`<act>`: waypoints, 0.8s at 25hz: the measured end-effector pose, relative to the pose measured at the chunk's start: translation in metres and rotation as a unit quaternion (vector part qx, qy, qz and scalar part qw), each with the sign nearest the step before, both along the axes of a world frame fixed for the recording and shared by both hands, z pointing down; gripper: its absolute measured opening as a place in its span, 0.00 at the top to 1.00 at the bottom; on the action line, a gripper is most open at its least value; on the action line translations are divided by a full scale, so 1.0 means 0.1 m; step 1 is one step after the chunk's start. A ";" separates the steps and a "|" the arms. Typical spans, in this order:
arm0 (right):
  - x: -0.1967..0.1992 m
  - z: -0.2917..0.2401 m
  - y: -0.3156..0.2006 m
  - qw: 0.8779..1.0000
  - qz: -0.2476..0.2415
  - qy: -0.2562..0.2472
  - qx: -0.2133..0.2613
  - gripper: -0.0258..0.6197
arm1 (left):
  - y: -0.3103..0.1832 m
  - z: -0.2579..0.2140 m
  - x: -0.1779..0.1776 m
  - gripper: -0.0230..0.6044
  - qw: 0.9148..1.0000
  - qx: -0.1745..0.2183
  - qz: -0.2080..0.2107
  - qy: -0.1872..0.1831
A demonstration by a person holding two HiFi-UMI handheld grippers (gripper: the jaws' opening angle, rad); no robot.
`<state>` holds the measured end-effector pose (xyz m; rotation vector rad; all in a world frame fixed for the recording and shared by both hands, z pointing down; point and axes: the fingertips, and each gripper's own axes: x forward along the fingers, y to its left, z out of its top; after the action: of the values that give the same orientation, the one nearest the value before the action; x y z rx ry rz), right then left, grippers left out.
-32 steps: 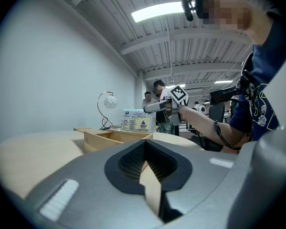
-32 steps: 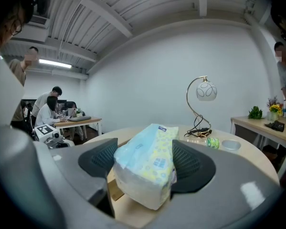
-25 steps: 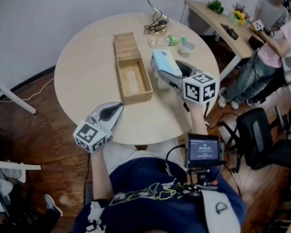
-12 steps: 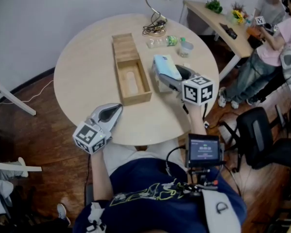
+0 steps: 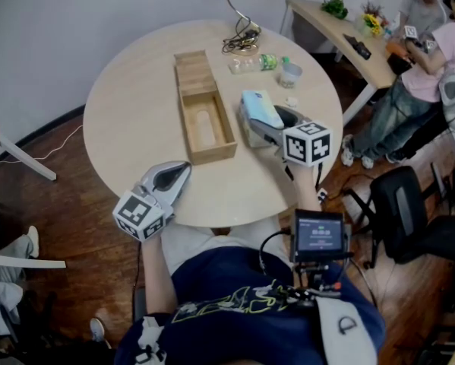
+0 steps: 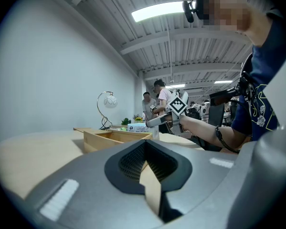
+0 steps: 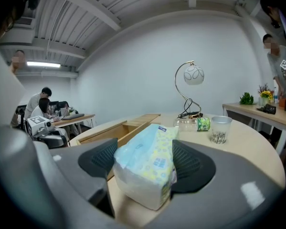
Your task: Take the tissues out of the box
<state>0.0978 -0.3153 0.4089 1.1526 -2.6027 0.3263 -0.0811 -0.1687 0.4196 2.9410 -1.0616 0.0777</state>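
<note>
The right tool [image 5: 259, 116] pinches the pack of tissues [image 7: 145, 159] between its two pads, one on each long side. The pack is already out of the wooden box [image 5: 212, 157] and is over the surface [image 5: 136, 105], just to the right of the box; whether its bottom touches the surface cannot be told. The step in hand seems to be putting it down. It is best to lower the pack flat, keep it apart from the cup [image 5: 291, 73] and the bottle [image 5: 257, 64], and spread the pads only when the pack rests. The soft pack may lean if released too early. The left tool [image 5: 183, 167] rests at the near edge, pressed together and empty.
</note>
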 end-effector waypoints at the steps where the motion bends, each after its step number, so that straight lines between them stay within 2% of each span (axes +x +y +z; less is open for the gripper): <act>1: 0.00 0.02 0.00 1.000 0.000 0.000 -0.002 0.42 | 0.00 0.01 0.00 0.96 1.000 0.001 0.002 0.001; 8: 0.05 0.09 -0.02 1.000 0.008 0.000 -0.012 0.42 | 0.01 -0.01 -0.01 0.96 1.000 0.000 -0.001 -0.001; 20: 0.05 0.16 0.00 1.000 0.014 -0.005 -0.004 0.41 | 0.00 -0.01 -0.01 0.96 1.000 0.004 0.002 0.002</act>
<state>0.1024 -0.3156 0.4245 1.1882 -2.5925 0.3492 -0.0819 -0.1683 0.4184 2.9486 -1.0579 0.0671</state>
